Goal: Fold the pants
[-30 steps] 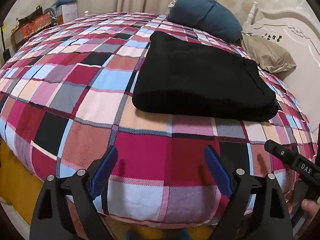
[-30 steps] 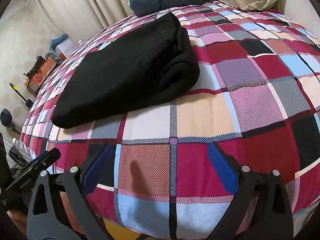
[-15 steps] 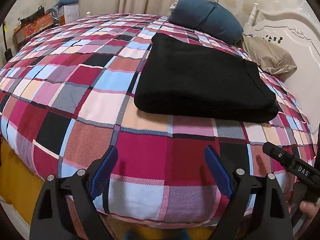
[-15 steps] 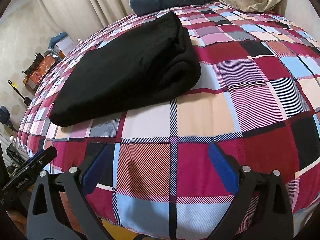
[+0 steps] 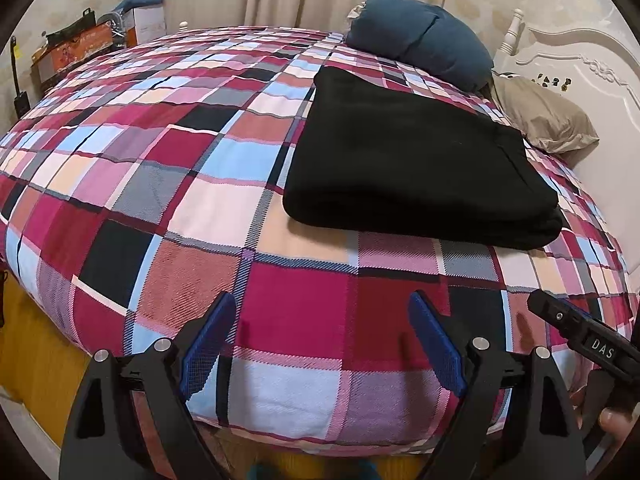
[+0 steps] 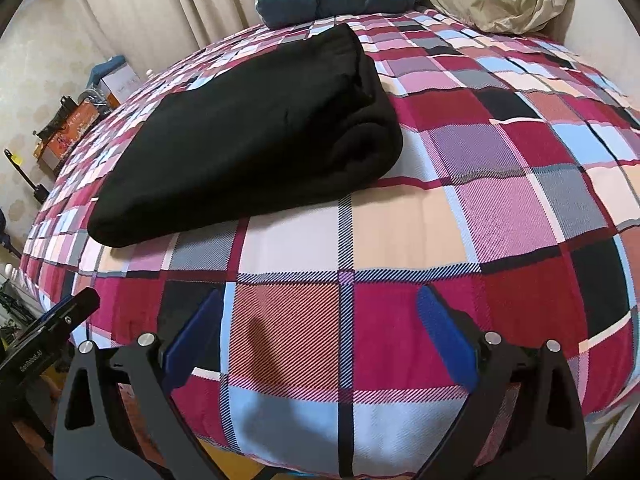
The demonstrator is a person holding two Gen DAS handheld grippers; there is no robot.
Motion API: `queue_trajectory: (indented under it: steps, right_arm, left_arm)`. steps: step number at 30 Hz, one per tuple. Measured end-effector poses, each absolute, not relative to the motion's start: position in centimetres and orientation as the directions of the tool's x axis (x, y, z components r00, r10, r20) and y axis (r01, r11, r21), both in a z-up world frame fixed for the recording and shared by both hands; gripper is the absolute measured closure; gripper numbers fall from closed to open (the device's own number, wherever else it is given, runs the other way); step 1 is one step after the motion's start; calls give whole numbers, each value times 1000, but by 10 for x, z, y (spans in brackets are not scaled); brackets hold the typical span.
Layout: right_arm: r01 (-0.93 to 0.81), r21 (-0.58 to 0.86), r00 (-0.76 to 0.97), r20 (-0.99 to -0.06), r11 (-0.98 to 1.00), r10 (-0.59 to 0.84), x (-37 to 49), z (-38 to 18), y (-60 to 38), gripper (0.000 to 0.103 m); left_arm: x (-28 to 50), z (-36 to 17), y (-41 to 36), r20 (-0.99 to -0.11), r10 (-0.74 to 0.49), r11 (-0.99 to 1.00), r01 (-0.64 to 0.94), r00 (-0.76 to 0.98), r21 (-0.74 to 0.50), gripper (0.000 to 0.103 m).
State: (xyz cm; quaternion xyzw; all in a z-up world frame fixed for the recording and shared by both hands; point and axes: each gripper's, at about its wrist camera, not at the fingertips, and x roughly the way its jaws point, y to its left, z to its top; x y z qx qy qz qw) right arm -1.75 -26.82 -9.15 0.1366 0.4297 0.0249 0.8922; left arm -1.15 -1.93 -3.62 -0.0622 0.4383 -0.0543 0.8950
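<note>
The black fleece pants [image 5: 416, 168] lie folded into a thick rectangle on the plaid red, pink and blue bedspread [image 5: 168, 184], right of centre in the left wrist view and left of centre in the right wrist view [image 6: 248, 148]. The left gripper [image 5: 320, 344] and the right gripper [image 6: 320, 336] hang at the bottom of their frames, jaws spread wide and grasping nothing, well apart from the pants. A dark blue bolster pillow [image 5: 420, 40] and a crumpled beige pillow [image 5: 548, 120] sit in the upper right.

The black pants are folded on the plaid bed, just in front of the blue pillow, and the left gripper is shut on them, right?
Not quite. The left gripper is open and holds nothing, as the left wrist view shows. The black pants do lie folded on the plaid bed, before the blue pillow.
</note>
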Motion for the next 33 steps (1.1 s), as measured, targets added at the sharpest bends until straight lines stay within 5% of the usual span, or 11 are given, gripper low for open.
queue_trajectory:
  steps: [33]
  right_arm:
    - [86, 233, 657, -744, 969, 120, -30, -81, -264, 6]
  left_arm:
    - [-14, -25, -31, -767, -79, 997, 36, 637, -73, 17]
